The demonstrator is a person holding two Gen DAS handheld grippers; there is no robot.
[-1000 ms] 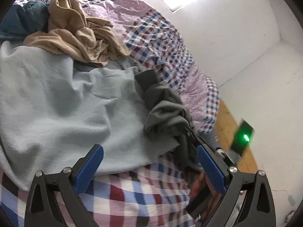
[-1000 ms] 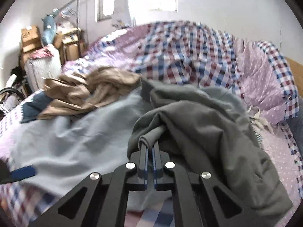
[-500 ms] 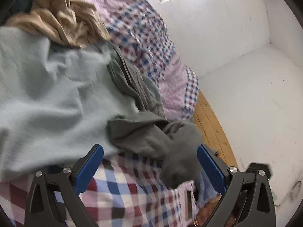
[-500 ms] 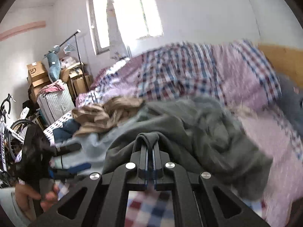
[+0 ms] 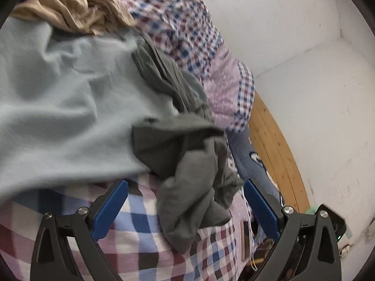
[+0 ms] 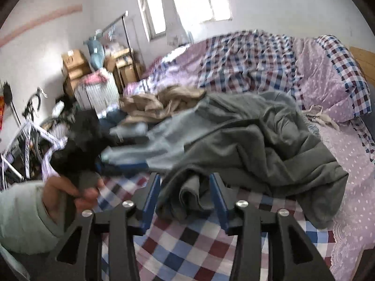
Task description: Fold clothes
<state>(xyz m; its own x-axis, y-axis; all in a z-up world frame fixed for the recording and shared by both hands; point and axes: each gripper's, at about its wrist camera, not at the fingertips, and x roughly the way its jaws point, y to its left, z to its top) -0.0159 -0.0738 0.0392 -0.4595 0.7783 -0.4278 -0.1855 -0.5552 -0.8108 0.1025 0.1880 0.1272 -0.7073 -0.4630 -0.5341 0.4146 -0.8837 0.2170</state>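
A dark grey garment (image 5: 187,154) lies crumpled on the checked bedspread (image 5: 140,238), partly over a pale blue garment (image 5: 65,98). A tan garment (image 5: 77,7) is heaped behind. My left gripper (image 5: 186,208) is open, its blue pads either side of the grey garment's near end. In the right wrist view the grey garment (image 6: 257,145) spreads ahead and a fold of it sits between the open jaws of my right gripper (image 6: 185,199). The pale blue garment (image 6: 161,138) and the tan garment (image 6: 164,100) lie behind it.
A wooden bed frame (image 5: 276,154) and white wall lie to the right. A purple dotted pillow (image 6: 328,86) sits at the bed's far right. Boxes (image 6: 75,65), a clothes rail and a bicycle (image 6: 25,135) stand at the left. The person's hand (image 6: 68,194) holds the other gripper.
My right gripper was shut on the grey garment and has opened, and the garment now rests on the bedspread. The left gripper moved closer over the garment's near end.
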